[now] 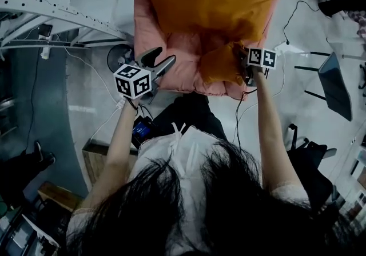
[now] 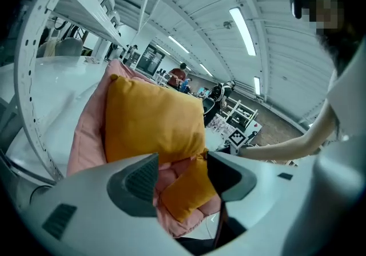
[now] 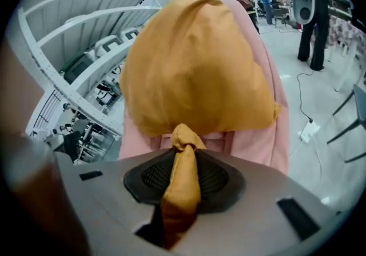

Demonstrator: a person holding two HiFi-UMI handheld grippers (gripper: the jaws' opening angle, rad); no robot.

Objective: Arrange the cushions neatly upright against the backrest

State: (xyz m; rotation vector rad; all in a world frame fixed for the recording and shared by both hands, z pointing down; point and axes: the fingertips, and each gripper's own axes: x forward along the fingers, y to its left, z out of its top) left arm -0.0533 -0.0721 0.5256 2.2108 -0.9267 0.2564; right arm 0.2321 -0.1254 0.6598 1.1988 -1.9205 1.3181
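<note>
The soft, light small cushion [image 1: 220,65] lies near-right on the pink chair [image 1: 150,26] seat, one corner pinched in the right gripper [image 3: 183,160] and likely to droop; the left gripper [image 2: 182,175], jaws apart and empty, could support its body.

Pink chair [image 1: 146,26] with two orange cushions, set on a pale floor [image 1: 311,26].
A large cushion [image 1: 211,0] is propped upright against the backrest and spans almost the whole width between the chair's side edges. A small cushion [image 1: 220,66] is seen on the seat, close to the front edge and toward the right front corner. It is tilted, and its upper end is met by the lower edge of the large cushion. Bare pink padding is left showing toward the left front corner.
</note>
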